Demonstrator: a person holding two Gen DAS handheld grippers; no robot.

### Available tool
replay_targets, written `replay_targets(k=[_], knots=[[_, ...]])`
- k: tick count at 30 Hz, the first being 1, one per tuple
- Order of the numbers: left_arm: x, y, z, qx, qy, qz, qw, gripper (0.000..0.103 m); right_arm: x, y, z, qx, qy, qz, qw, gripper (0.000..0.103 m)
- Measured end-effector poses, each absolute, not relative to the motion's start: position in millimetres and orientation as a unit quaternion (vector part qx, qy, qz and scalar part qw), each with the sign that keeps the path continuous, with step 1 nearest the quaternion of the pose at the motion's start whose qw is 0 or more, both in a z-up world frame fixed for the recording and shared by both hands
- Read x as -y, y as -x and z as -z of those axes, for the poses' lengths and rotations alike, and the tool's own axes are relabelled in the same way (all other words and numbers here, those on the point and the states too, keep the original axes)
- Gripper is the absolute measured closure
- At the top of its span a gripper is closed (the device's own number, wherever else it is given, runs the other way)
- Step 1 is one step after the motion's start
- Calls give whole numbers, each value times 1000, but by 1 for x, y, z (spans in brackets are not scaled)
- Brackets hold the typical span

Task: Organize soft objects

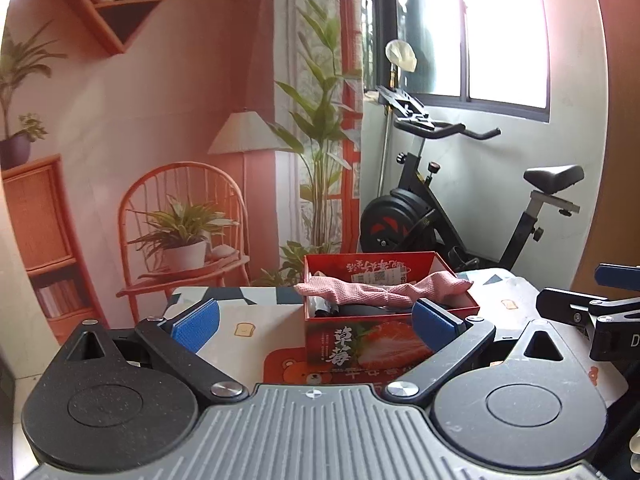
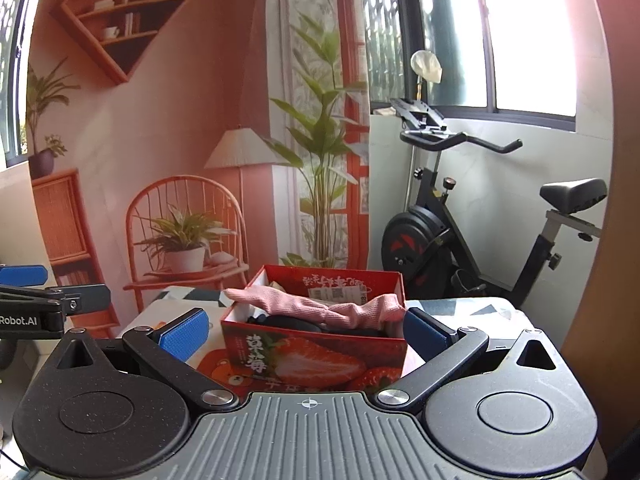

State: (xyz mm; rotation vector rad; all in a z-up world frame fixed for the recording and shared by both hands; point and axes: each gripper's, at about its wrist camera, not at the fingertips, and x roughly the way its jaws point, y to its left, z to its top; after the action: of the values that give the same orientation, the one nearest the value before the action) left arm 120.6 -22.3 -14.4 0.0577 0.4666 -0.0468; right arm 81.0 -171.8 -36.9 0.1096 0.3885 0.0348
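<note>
A red strawberry-print box [image 1: 360, 344] [image 2: 304, 360] stands on the small table. A pink cloth [image 1: 384, 290] [image 2: 320, 306] is draped across its open top, over dark items inside. My left gripper [image 1: 316, 326] is open, its blue pads level with the box's front, with nothing between them. My right gripper [image 2: 306, 332] is open too, and its pads flank the box without touching it. The right gripper's fingers [image 1: 580, 304] show at the right edge of the left wrist view; the left gripper's fingers [image 2: 48, 296] show at the left edge of the right wrist view.
The table [image 1: 248, 320] [image 2: 480, 312] has a patterned cover with toast and bear prints. Behind it hangs a printed backdrop [image 1: 160, 120] of a chair, plants and shelves. An exercise bike [image 1: 460, 208] [image 2: 480, 232] stands at the back right under a window.
</note>
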Motion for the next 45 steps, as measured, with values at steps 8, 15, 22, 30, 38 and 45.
replay_targets(k=[8, 15, 22, 30, 38, 45], knots=[[24, -91, 0, -214, -34, 4, 976, 0, 176, -36, 24, -176, -67, -17, 982, 0], [25, -86, 1, -215, -30, -2, 976, 0, 186, -31, 24, -178, -74, -4, 981, 0], [23, -87, 0, -213, -29, -8, 977, 0, 189, -30, 25, -177, -76, 1, 981, 0], [24, -84, -2, -211, -30, -11, 977, 0, 190, -29, 23, -174, -76, 3, 982, 0], [23, -84, -3, -209, -29, -11, 977, 0, 189, -27, 20, -173, -76, 7, 982, 0], [22, -83, -5, -207, -28, -12, 978, 0, 190, -26, 19, -172, -75, 8, 982, 0]])
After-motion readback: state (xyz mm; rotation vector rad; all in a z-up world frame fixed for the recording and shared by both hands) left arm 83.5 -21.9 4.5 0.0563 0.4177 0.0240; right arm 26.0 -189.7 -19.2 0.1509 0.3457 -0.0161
